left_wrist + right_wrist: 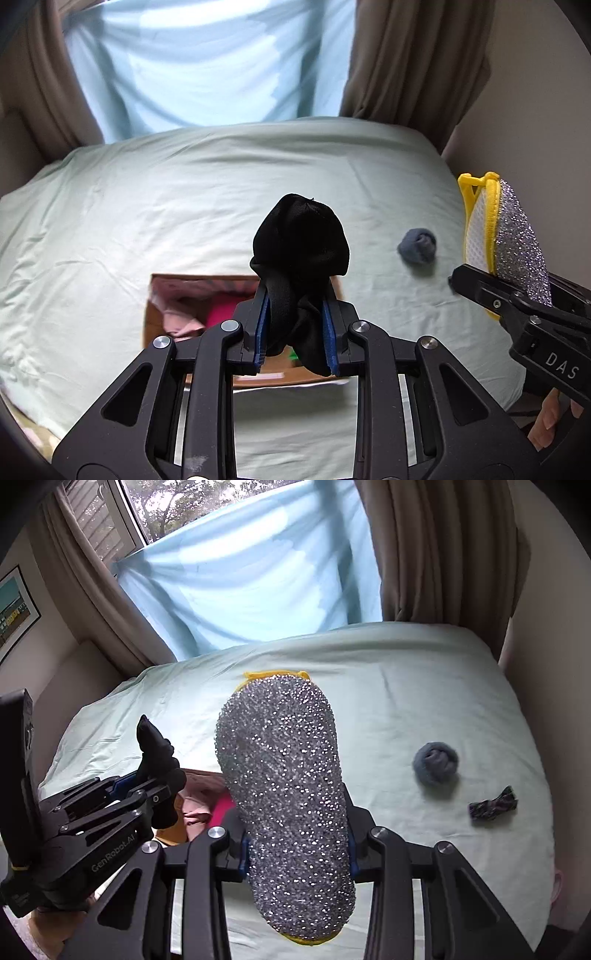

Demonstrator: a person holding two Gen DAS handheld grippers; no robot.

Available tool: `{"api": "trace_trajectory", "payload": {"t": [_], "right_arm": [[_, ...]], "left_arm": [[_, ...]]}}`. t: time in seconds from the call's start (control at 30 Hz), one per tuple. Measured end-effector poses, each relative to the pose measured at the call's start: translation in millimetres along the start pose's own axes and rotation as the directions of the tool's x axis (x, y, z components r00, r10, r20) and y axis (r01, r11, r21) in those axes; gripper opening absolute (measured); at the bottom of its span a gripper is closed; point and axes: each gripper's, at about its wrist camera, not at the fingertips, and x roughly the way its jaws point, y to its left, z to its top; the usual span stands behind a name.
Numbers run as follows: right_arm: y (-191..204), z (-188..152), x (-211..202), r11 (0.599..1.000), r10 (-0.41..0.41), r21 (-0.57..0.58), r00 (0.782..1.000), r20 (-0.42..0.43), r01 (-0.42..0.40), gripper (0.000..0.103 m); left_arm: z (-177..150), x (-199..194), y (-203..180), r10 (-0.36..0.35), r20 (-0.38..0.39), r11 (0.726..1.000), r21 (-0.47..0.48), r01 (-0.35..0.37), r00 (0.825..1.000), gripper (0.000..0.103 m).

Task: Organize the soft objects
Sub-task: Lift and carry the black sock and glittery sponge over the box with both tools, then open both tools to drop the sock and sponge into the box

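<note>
Black bunched fabric sock pinched in left gripper, above open cardboard box on pale green bedsheet. Silver glittery scrubbing pad with yellow trim clamped in right gripper. Could snag on pads, miss box.

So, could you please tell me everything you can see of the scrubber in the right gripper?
The scrubber is an oblong pad with a sparkly silver mesh face, a yellow rim with a loop at its far end, and a white mesh back. It looks soft. The right gripper is shut on its lower half, holding it lengthwise above the bed, near the box. Nothing else touches it.
</note>
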Motion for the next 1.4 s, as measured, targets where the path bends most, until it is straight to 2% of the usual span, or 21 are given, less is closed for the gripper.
{"api": "trace_trajectory", "payload": {"t": [0.27, 0.5, 0.77, 1.03, 1.13, 1.17, 1.2, 1.23, 1.27, 1.3, 1.33, 1.37, 1.4], "right_arm": [[61.7, -6.6, 46.1, 0.999, -0.007, 0.044, 0.997, -0.078, 0.011, 0.034], [82.0, -17.7, 111.1, 0.992, -0.008, 0.124, 0.981, -0.192, 0.032, 0.035], [81.7, -31.6, 170.2, 0.979, -0.003, 0.194, 0.948, -0.318, 0.068, 0.035], [63.3, -40.4, 217.0, 0.948, 0.001, 0.291, 0.912, -0.411, 0.131, 0.036], [59.1, -44.3, 229.9, 0.944, -0.003, 0.296, 0.9, -0.436, 0.147, 0.04], [58.5, -45.3, 233.3, 0.945, -0.009, 0.29, 0.897, -0.442, 0.153, 0.042], [57.5, -46.4, 237.4, 0.945, -0.004, 0.289, 0.892, -0.452, 0.151, 0.048], [57.5, -48.0, 239.7, 0.944, 0.005, 0.295, 0.889, -0.458, 0.147, 0.052], [57.1, -48.5, 242.0, 0.943, 0.02, 0.304, 0.889, -0.457, 0.135, 0.064], [57.6, -48.4, 243.9, 0.943, 0.028, 0.306, 0.89, -0.456, 0.127, 0.08], [58.1, -47.6, 244.6, 0.944, 0.03, 0.306, 0.891, -0.452, 0.123, 0.087], [57.5, -46.4, 244.4, 0.945, 0.031, 0.305, 0.895, -0.445, 0.119, 0.095], [57.9, -45.3, 244.3, 0.947, 0.028, 0.3, 0.898, -0.44, 0.117, 0.096]], "left_arm": [[-12.8, 24.3, 83.2, 0.001, -0.069, 1.0, -0.029, -0.003, 0.998, 0.022], [-21.6, 70.6, 125.5, 0.015, -0.162, 1.0, -0.005, -0.016, 0.987, 0.022], [-39.3, 125.6, 139.3, 0.018, -0.285, 1.0, 0.025, -0.011, 0.958, 0.022], [-56.7, 172.3, 127.0, 0.008, -0.384, 0.995, 0.099, 0.032, 0.923, 0.022], [-61.9, 184.3, 123.3, 0.007, -0.414, 0.993, 0.109, 0.042, 0.91, 0.022], [-62.5, 186.1, 122.9, -0.017, -0.418, 0.993, 0.1, 0.065, 0.908, 0.022], [-63.0, 187.0, 122.4, -0.038, -0.423, 0.992, 0.096, 0.087, 0.905, 0.023], [-63.9, 187.5, 121.0, -0.045, -0.428, 0.99, 0.1, 0.097, 0.903, 0.032], [-64.7, 187.7, 119.1, -0.034, -0.433, 0.989, 0.115, 0.093, 0.901, 0.062], [-65.8, 188.0, 117.5, -0.011, -0.432, 0.988, 0.136, 0.077, 0.902, 0.083], [-66.9, 185.8, 116.1, 0.016, -0.416, 0.986, 0.159, 0.055, 0.909, 0.102], [-68.8, 182.4, 114.5, 0.037, -0.397, 0.982, 0.186, 0.041, 0.917, 0.103], [-71.4, 182.8, 113.4, 0.043, -0.403, 0.979, 0.201, 0.043, 0.914, 0.103]]}}
